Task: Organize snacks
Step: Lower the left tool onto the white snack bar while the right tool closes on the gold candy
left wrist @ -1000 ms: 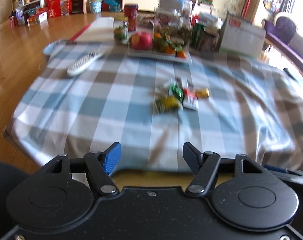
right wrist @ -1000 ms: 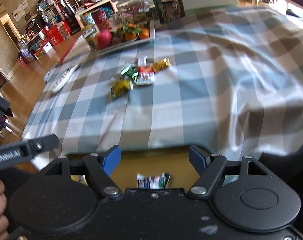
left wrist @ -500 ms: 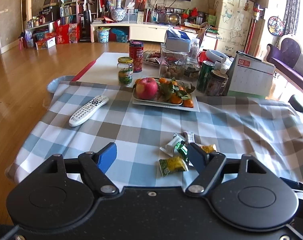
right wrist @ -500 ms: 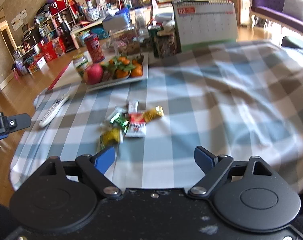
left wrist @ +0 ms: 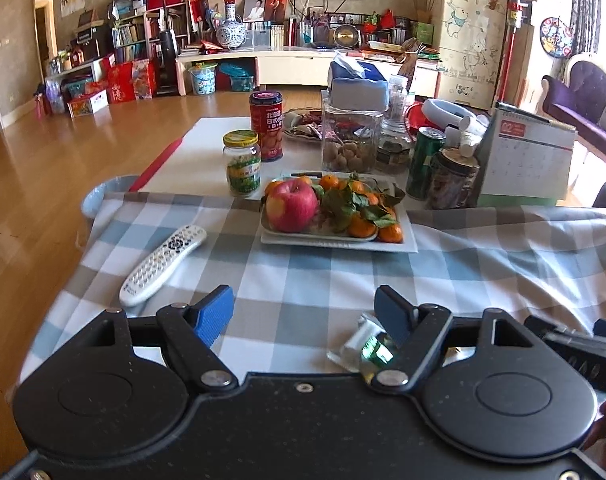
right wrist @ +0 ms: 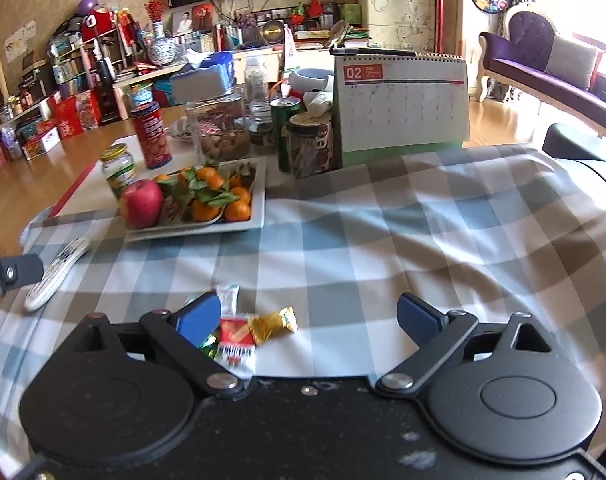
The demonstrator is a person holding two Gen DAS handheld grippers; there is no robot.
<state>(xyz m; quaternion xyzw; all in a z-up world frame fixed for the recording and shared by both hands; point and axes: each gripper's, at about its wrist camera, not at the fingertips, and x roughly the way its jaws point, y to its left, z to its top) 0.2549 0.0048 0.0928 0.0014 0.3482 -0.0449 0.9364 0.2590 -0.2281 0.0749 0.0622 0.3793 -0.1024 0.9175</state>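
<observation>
A small heap of wrapped snacks lies on the checked tablecloth. In the right wrist view I see a gold wrapper, a red-and-white packet and a white packet, partly hidden behind my left finger. My right gripper hovers just above them; its jaws are opening wide and the pads touch nothing. In the left wrist view a clear and green packet peeks out beside the right finger. My left gripper stands open and holds nothing.
A white plate with an apple and tangerines sits beyond the snacks, and a remote lies to the left. Jars, a red tin, a green can and a desk calendar crowd the far end.
Both grippers have moved forward over the table, so the snack heap now lies right at the fingertips. Both pairs of jaws stand wider than before.
</observation>
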